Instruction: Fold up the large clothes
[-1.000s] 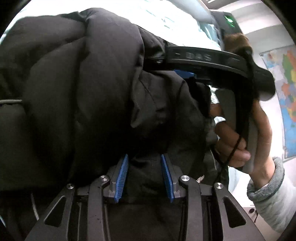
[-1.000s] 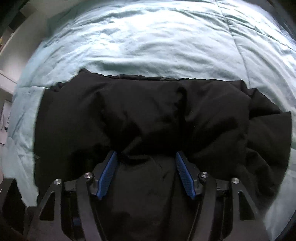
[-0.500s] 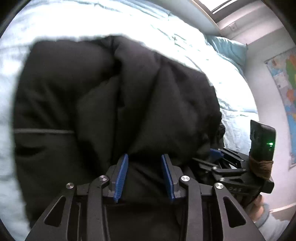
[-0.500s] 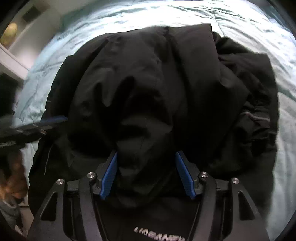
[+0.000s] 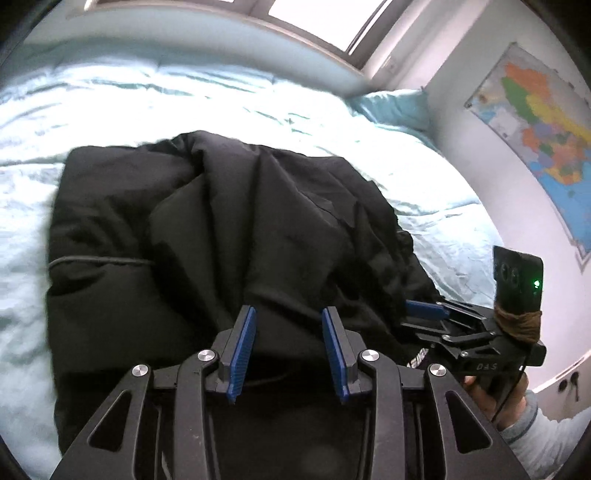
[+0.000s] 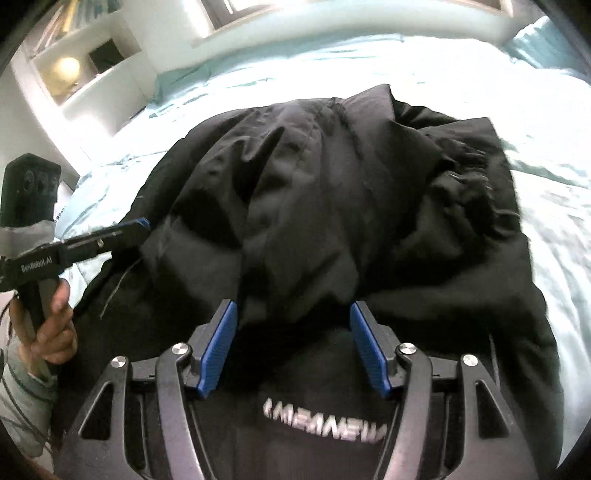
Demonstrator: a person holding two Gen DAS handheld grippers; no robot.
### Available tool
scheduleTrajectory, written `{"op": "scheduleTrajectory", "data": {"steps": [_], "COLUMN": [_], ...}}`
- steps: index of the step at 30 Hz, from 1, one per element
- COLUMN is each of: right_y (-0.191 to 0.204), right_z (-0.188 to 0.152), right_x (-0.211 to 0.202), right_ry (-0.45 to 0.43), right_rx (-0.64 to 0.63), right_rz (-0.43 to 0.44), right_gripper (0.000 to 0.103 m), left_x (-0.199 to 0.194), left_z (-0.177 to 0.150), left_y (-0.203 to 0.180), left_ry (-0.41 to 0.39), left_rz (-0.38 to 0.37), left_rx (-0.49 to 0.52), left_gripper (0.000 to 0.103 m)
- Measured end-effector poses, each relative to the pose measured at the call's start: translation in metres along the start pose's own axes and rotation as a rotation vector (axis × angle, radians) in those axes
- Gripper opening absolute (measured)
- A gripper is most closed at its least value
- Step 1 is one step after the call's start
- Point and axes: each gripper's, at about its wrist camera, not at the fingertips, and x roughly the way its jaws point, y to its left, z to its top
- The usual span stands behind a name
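My left gripper (image 5: 289, 345) sits low over the near edge of the black padded jacket (image 5: 236, 236), its blue pads parted with a ridge of the fabric bunched between them, though whether they actually pinch it I cannot tell. My right gripper (image 6: 293, 345) hangs just beside it, its jaws spread wide over the hem above silver lettering (image 6: 325, 421). In the left view my right hand (image 5: 495, 397) grips its handle at the side. The jacket lies folded in a heap on a pale blue duvet (image 5: 147, 99). A window (image 5: 314, 22) runs behind the bed; a colourful map (image 5: 535, 122) hangs on the wall, and lit shelves (image 6: 77, 70) stand opposite.
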Motion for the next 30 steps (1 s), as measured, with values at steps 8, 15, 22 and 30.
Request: {"op": "scheduleTrajectory", "data": {"steps": [8, 15, 22, 30], "right_y": [0.006, 0.000, -0.024, -0.059], "right_z": [-0.071, -0.137, -0.193, -0.236], "right_x": [-0.090, -0.163, -0.206, -0.224], "right_ry": [-0.117, -0.150, -0.125, -0.061], "right_rx": [-0.016, 0.097, 0.149, 0.206], "right_rz": [-0.132, -0.195, -0.295, -0.342], "right_gripper": [0.067, 0.067, 0.070, 0.070], "left_x": [-0.079, -0.153, -0.204, -0.228], "left_z": [-0.069, -0.141, -0.212, -0.268], "left_y": [-0.034, -0.046, -0.017, 0.021], "left_ry": [-0.117, -0.138, -0.120, -0.085], "left_rz": [0.082, 0.207, 0.335, 0.322], "left_rx": [0.091, 0.068, -0.041, -0.212], "left_gripper": [0.039, 0.045, 0.046, 0.046]}}
